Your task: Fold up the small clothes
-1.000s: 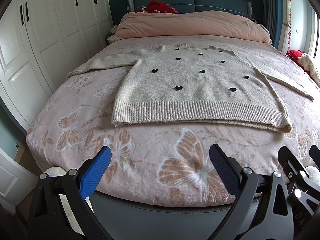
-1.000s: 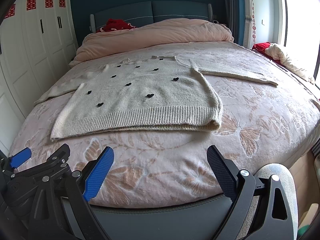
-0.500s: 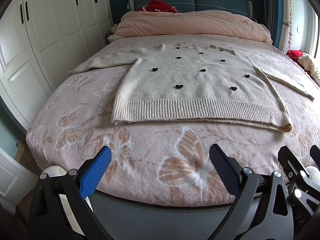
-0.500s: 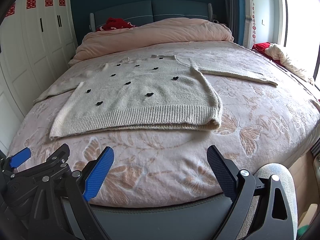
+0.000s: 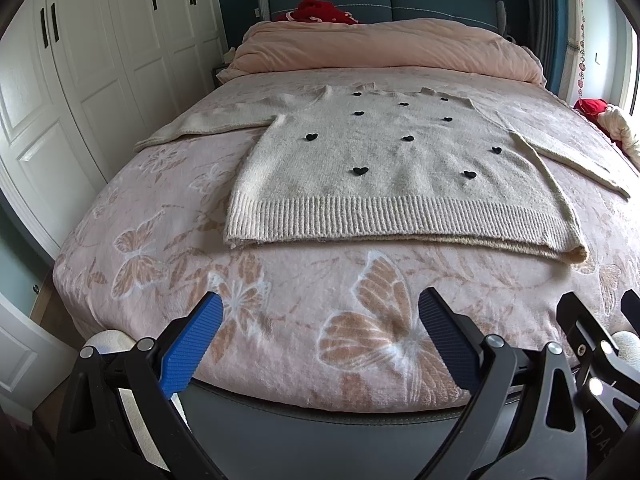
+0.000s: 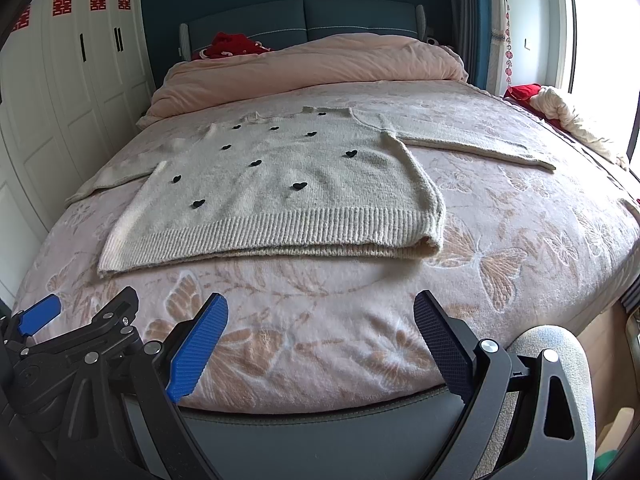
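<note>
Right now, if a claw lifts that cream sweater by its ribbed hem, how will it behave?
The sweater would probably drape limply, since it lies flat and soft on the bed. Its spread sleeves would likely trail. The thick knit looks grippy, not slippery.

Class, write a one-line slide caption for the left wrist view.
Open left tongs hover at the foot of the bed, facing a cream sweater with black hearts laid flat, sleeves spread.
</note>
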The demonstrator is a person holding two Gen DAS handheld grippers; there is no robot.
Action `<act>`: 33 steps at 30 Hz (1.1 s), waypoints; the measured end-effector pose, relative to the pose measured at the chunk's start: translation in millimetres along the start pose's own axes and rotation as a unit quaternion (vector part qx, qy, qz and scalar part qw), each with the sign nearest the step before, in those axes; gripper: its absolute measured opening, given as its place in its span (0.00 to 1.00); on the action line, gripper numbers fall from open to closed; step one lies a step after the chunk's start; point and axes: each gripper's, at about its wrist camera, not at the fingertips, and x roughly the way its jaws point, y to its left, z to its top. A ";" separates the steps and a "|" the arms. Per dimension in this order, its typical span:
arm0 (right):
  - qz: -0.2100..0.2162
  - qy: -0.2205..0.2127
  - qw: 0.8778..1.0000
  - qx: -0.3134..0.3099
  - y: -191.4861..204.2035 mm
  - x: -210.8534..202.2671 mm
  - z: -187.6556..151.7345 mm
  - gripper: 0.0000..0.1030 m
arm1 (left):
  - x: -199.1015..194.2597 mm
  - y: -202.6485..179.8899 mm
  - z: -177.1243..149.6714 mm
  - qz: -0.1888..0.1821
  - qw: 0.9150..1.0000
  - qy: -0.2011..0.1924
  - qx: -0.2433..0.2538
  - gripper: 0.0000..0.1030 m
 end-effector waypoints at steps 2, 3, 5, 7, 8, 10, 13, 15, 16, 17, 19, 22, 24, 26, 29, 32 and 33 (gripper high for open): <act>0.000 0.000 1.000 0.000 0.0 0.1 -0.1 0.90 | 0.6 0.4 -1.3 0.000 1.000 0.001 0.000 0.93; 0.000 0.000 1.000 0.000 0.0 0.2 -0.1 0.90 | 0.1 0.4 -0.3 -0.001 1.000 0.001 -0.001 0.93; 0.000 0.000 1.000 0.000 0.0 -0.3 -0.2 0.90 | 0.2 0.2 -0.6 0.000 1.000 0.001 -0.001 0.93; 0.000 0.001 1.000 0.000 0.1 0.5 -0.2 0.90 | 0.3 0.4 -1.1 -0.001 1.000 0.000 -0.001 0.93; 0.000 0.001 1.000 0.000 0.1 0.5 -0.3 0.90 | 0.2 0.1 -0.6 0.000 1.000 0.000 0.000 0.93; -0.001 0.002 1.000 -0.001 0.5 -0.1 -0.6 0.90 | 0.4 0.3 -0.8 -0.001 1.000 0.001 0.000 0.93; -0.001 0.002 1.000 -0.001 0.1 0.8 -0.5 0.90 | 0.3 0.2 -0.9 0.000 1.000 0.001 0.000 0.93; 0.000 0.003 1.000 0.000 0.1 1.0 -0.5 0.90 | 0.2 0.1 -0.6 0.000 1.000 0.001 0.000 0.93; -0.001 0.003 1.000 0.000 0.3 0.6 -0.6 0.90 | 0.4 0.2 -0.9 0.000 1.000 0.001 0.000 0.93; -0.001 0.002 1.000 -0.001 0.1 1.1 -0.5 0.90 | 0.6 0.2 -1.3 0.000 1.000 0.001 0.000 0.93; -0.001 0.003 1.000 -0.001 0.3 1.0 -0.5 0.90 | 0.5 0.5 -1.5 0.000 1.000 0.001 0.000 0.93; -0.001 0.003 1.000 -0.001 0.0 1.4 -0.5 0.90 | 0.3 0.1 -0.7 0.000 1.000 0.001 0.000 0.93; -0.001 0.004 1.000 -0.001 -0.1 1.7 -0.7 0.90 | 0.4 0.1 -0.6 0.000 1.000 0.001 0.000 0.93; -0.001 0.004 1.000 -0.001 -0.2 1.9 -0.9 0.90 | 0.9 0.5 -2.7 0.000 1.000 0.002 0.000 0.93; -0.001 0.004 1.000 -0.001 -0.3 2.3 -1.2 0.90 | 1.0 0.8 -3.3 0.000 1.000 0.002 0.000 0.93; -0.001 0.005 1.000 -0.001 -0.5 2.7 -1.4 0.90 | 1.1 0.7 -3.2 0.000 1.000 0.002 0.000 0.93; -0.002 0.005 1.000 -0.001 0.0 2.5 -1.3 0.90 | 1.0 0.6 -3.2 0.000 1.000 0.002 0.000 0.93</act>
